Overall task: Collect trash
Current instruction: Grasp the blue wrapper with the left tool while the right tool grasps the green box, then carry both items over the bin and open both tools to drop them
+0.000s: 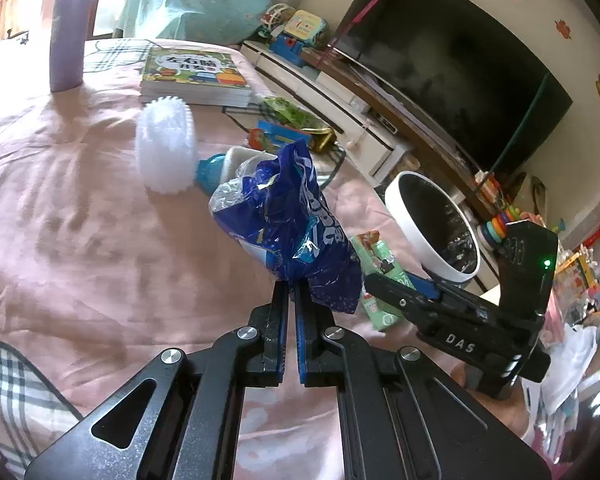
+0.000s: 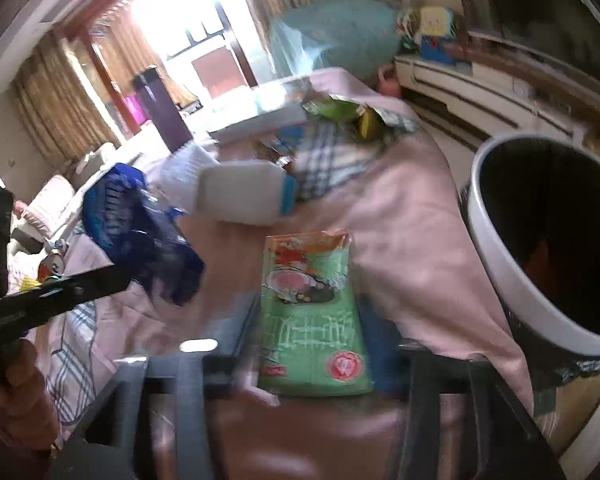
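A crumpled blue plastic bag sticks up above the pink tablecloth, and my left gripper is shut on its lower end. The right wrist view shows the same bag at the left, on the left gripper. A green drink carton lies flat on the cloth between the blurred fingers of my right gripper, which stand apart at its sides. From the left wrist, the right gripper reaches over that carton. A white bin with a black liner stands beside the table's right edge.
A ridged white plastic piece and a white bottle with a teal cap lie behind the bag. Further back are books, a purple flask and a green snack wrapper. A TV and toys fill the right.
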A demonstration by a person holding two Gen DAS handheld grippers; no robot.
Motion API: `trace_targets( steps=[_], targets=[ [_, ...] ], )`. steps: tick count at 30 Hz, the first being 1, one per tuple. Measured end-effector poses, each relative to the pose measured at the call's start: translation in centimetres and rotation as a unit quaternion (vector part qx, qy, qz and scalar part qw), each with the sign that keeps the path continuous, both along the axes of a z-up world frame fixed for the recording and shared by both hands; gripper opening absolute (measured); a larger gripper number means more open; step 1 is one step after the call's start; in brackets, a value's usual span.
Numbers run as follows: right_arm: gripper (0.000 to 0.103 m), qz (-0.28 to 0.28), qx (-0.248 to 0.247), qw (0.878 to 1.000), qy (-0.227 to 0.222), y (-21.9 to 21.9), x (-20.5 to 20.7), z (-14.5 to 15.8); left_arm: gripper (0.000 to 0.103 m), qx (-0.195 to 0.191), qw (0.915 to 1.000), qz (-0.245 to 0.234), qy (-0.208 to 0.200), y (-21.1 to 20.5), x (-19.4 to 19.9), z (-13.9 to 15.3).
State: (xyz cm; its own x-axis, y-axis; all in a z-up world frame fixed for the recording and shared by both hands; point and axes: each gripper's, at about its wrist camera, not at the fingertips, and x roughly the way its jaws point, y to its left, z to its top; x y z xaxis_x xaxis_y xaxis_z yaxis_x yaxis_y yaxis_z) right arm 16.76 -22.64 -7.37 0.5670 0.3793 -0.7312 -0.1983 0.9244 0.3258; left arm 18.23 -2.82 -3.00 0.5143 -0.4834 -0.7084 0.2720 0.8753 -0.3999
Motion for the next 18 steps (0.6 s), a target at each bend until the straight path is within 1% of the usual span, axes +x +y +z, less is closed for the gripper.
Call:
trace_targets(
  steps=[2, 3, 8, 12, 18],
  targets=[
    [0.047, -0.007, 0.018, 1.000, -0.002, -1.0, -0.3, 0.1, 0.003, 0.001, 1.0000, -0.008, 0.000, -0.7, 0.2, 0.1],
    [0.047, -0.013, 0.020, 1.000, -0.005, -1.4, -0.6, 0.3, 0.003, 0.002, 0.9999, -0.011, -0.001, -1.0, 0.2, 0.1],
    [0.047, -0.043, 0.045, 0.998, -0.025, -4.8, -1.9, 1.8, 0.003, 0.007, 0.9992, -0.039, -0.005, -3.7, 0.4, 0.5],
    [0.047, -0.071, 0.052, 0.995, -0.037, -7.7, -2.6, 2.8, 0.003, 0.012, 0.9977, -0.065, -0.010, -6.5, 0.6, 0.9],
    [0.047, -0.114, 0.058, 0.991, -0.043, -11.9, -3.3, 3.2, 0.003, 0.019, 0.9947, -0.100, -0.015, -10.7, 1.1, 1.4]
  ],
)
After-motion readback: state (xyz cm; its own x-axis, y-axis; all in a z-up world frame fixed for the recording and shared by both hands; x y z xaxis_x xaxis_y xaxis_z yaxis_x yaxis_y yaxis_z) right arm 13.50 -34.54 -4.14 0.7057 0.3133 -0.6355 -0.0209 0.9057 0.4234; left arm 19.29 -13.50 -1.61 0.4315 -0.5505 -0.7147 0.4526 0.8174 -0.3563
